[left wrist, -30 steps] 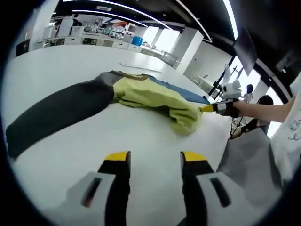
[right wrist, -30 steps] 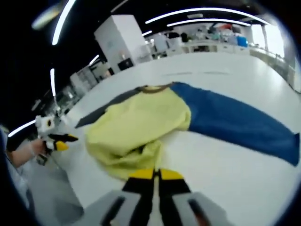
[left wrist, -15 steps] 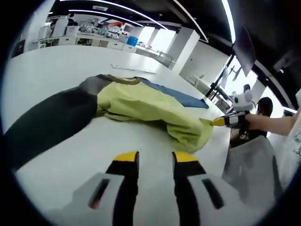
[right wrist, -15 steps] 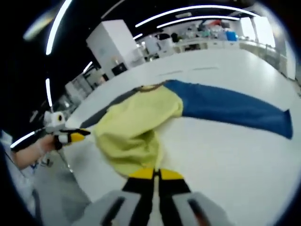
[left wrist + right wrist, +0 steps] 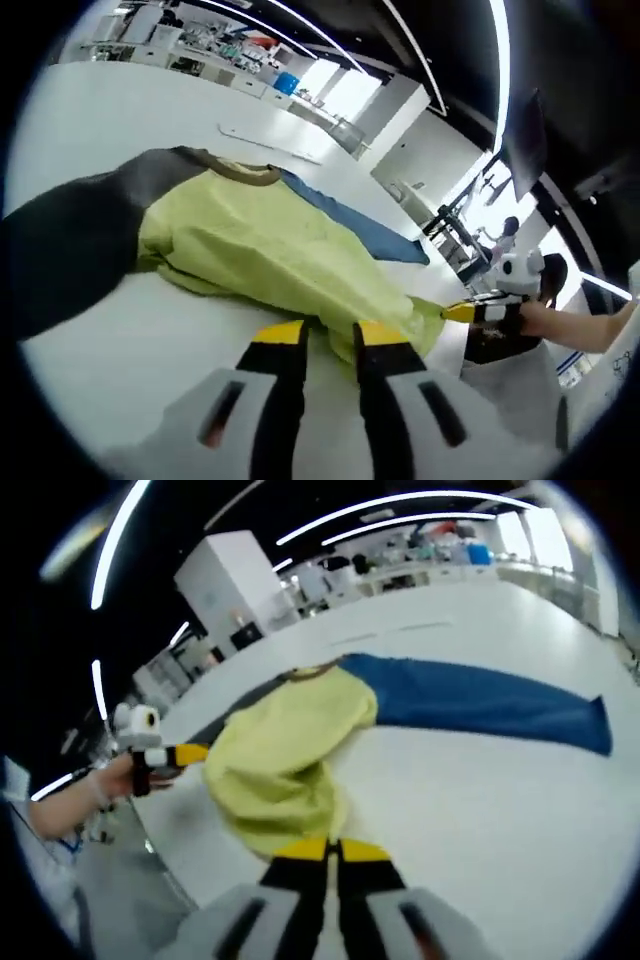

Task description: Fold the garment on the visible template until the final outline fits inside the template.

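Garment [image 5: 250,240]: a long-sleeved top lying on the white table [image 5: 90,110]; yellow-green body, one dark grey sleeve [image 5: 60,250], one blue sleeve [image 5: 480,705], a brownish collar band at the neck.
Where it lies: spread across the table, the sleeves reaching out to either side, the hem bunched toward the near table edge.
Left gripper [image 5: 328,335]: fingers narrow, a slim gap between the yellow tips, right at the hem fold; whether cloth sits between them I cannot tell.
Right gripper [image 5: 330,850]: fingers pressed together at the hem corner, the yellow cloth running down into them (it reads as a pinch on the fabric). In the left gripper view its yellow tip meets the same hem corner.
Template: no outline can be made out on the table, apart from faint thin marks beyond the collar.
Materials: soft, limp knit that rumples into rounded ridges; the table is smooth and glossy, so cloth should slide easily.
Risk, slip: a thin pinch on one layer could let go once the hem is lifted.
Risk, drag: pulling with one side unsecured would likely skew the body and tow a sleeve along.
Risk, edge: the hem is near the table edge, so slack could droop over it.
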`<act>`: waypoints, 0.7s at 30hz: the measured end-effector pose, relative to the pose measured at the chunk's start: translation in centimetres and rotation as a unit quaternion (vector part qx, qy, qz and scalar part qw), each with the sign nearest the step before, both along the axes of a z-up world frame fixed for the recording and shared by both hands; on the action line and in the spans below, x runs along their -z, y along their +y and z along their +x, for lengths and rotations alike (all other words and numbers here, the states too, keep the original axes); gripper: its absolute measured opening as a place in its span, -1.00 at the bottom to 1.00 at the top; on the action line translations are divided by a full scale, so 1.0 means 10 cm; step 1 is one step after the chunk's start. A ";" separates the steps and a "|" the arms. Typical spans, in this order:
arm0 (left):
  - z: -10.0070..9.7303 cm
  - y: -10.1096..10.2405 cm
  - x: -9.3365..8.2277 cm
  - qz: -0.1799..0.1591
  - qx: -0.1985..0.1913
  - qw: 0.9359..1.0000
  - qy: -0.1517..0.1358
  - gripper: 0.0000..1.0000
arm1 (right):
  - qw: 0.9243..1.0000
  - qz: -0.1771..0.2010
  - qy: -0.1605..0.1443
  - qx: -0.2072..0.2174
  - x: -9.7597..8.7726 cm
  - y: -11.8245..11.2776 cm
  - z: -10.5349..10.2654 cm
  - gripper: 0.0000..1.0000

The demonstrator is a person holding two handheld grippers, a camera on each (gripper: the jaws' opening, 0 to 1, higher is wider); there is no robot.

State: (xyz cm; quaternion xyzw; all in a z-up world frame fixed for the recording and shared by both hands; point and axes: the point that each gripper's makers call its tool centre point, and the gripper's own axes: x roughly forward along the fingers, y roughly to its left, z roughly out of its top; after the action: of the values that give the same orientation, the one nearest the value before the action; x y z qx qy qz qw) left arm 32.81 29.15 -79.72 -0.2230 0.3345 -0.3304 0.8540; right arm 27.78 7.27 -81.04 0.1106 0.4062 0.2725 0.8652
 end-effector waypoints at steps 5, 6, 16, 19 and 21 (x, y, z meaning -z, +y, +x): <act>-0.06 -0.09 0.03 -0.014 0.009 1.000 0.025 -0.81 | 1.000 -0.001 0.000 0.002 0.01 -0.01 0.01 -1.00; -0.07 -0.10 0.02 -0.018 0.011 0.999 0.029 -0.87 | 1.000 0.001 0.001 0.003 0.01 0.00 0.01 -1.00; -0.04 -0.19 0.04 -0.023 0.013 0.999 0.039 -1.00 | 1.000 0.002 0.001 0.002 0.01 0.00 0.01 -1.00; -0.01 -0.16 -0.02 -0.021 0.005 0.999 0.031 -1.00 | 1.000 0.003 0.002 0.003 0.02 -0.01 0.02 -1.00; 0.02 -0.15 -0.10 -0.032 0.004 0.999 0.024 -1.00 | 1.000 0.005 0.001 0.004 0.01 0.00 0.02 -1.00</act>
State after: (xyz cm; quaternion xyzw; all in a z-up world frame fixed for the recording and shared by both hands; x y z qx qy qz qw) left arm 33.03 27.64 -78.72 -0.2565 0.3449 -0.3392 0.8368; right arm 27.95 7.27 -81.18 0.1166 0.4051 0.2707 0.8654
